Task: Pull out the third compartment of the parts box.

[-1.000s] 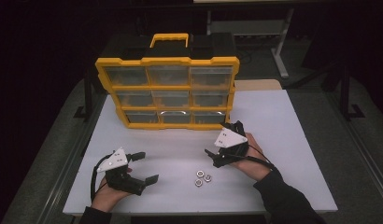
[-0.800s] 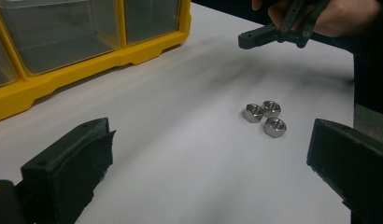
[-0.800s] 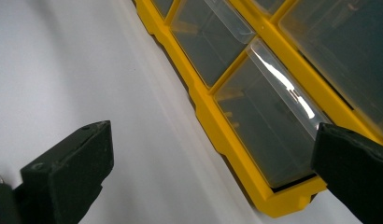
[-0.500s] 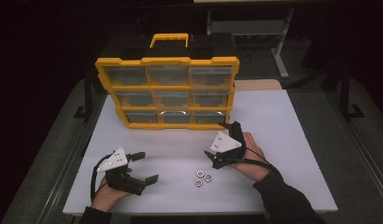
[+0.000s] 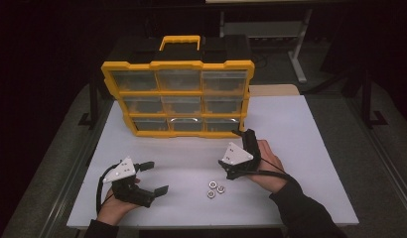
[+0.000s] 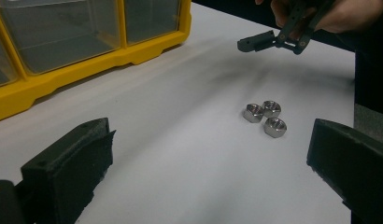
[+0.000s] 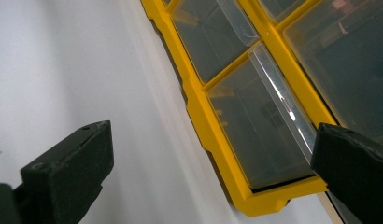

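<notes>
Since a second ago, only the right gripper (image 5: 239, 148) has shifted slightly, fingers released and pointing at the yellow organizer (image 5: 177, 97). Left gripper (image 5: 153, 176) rests spread, empty. Three nuts (image 5: 215, 188) lie on the tabletop (image 5: 301, 148) well in front of the organizer, ungrasped.

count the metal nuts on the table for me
3 small silver hex nuts, clustered touching on the white table, between the two claws: two farther back, one nearer. None seem hidden.

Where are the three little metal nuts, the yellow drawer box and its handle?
Three steel hex nuts (image 6: 265, 117): left gripper view, centre of the cluster.
Yellow plastic drawer organiser (image 5: 177, 65): high view, top frame rail.
Yellow carry handle (image 5: 179, 38): high view, top bar.
</notes>
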The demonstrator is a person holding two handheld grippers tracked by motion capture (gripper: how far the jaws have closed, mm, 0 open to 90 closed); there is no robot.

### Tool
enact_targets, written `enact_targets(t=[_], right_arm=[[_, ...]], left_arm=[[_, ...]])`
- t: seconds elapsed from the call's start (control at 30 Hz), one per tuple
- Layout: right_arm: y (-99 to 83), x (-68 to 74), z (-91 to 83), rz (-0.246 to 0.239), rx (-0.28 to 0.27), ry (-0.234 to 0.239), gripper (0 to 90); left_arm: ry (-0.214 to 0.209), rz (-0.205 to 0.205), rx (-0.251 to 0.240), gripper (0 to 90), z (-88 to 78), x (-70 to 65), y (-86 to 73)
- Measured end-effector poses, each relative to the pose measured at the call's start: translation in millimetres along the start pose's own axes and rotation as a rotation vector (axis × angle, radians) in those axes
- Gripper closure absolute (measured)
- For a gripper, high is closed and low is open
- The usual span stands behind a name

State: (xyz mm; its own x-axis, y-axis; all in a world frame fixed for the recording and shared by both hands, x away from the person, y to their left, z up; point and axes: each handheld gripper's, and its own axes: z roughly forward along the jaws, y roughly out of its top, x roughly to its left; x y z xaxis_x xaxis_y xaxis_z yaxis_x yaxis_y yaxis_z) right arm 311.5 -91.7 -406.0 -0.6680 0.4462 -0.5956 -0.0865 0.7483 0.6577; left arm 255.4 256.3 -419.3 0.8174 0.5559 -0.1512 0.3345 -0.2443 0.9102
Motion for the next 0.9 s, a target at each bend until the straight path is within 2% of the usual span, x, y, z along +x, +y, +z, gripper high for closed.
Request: enact_targets(t=[0.13,0.2,0.27,0.43,0.47,0.5,0.63,0.7,0.73,0.8,0.83,0.87,0.9], right_arm=[[1.3,-0.1,0.9,-0.046,0.010,-0.019,0.0],[2.7,1.2,1.0,-0.046,0.005,-0.024,0.0],[3.3,1.7,1.7,-0.070,0.012,-0.029,0.0],[3.6,5.0,3.8,-0.096,0.029,-0.045,0.0],[3.5,4.8,4.1,-0.112,0.034,-0.048,0.0],[3.0,2.6,3.9,-0.165,0.045,-0.043,0.0],[3.7,4.6,5.4,-0.195,0.049,-0.063,0.0],[4.3,6.4,5.8,-0.192,0.049,-0.068,0.0],[4.3,5.5,5.6,-0.219,0.058,-0.070,0.0],[4.8,6.3,5.8,-0.233,0.060,-0.077,0.0],[5.2,7.8,6.2,-0.223,0.057,-0.080,0.0],[5.4,7.2,6.0,-0.252,0.066,-0.084,0.0],[5.9,8.2,6.2,-0.255,0.064,-0.090,0.0]], left_arm=[[-0.001,0.001,0.001,0.0,0.1,-0.1,0.0],[0.000,0.002,0.003,0.0,-0.2,0.0,0.1],[0.000,0.002,0.001,0.0,-0.2,0.2,0.0],[0.000,0.010,0.000,0.0,-0.4,0.8,0.2],[0.000,0.009,0.001,0.0,-0.5,0.8,0.1],[0.001,0.008,0.000,0.0,-0.4,0.7,0.1],[0.000,0.002,0.002,0.0,-0.2,0.1,0.0],[0.001,0.004,0.001,0.0,-0.2,0.2,0.0],[0.000,0.000,0.000,0.0,-0.2,0.1,0.0],[0.000,0.001,0.000,0.0,-0.3,0.2,-0.1],[0.000,0.001,0.000,0.0,-0.2,0.3,-0.1],[0.001,-0.001,0.000,0.0,-0.2,0.0,-0.1],[0.000,0.002,0.001,0.0,-0.2,0.2,-0.1]])
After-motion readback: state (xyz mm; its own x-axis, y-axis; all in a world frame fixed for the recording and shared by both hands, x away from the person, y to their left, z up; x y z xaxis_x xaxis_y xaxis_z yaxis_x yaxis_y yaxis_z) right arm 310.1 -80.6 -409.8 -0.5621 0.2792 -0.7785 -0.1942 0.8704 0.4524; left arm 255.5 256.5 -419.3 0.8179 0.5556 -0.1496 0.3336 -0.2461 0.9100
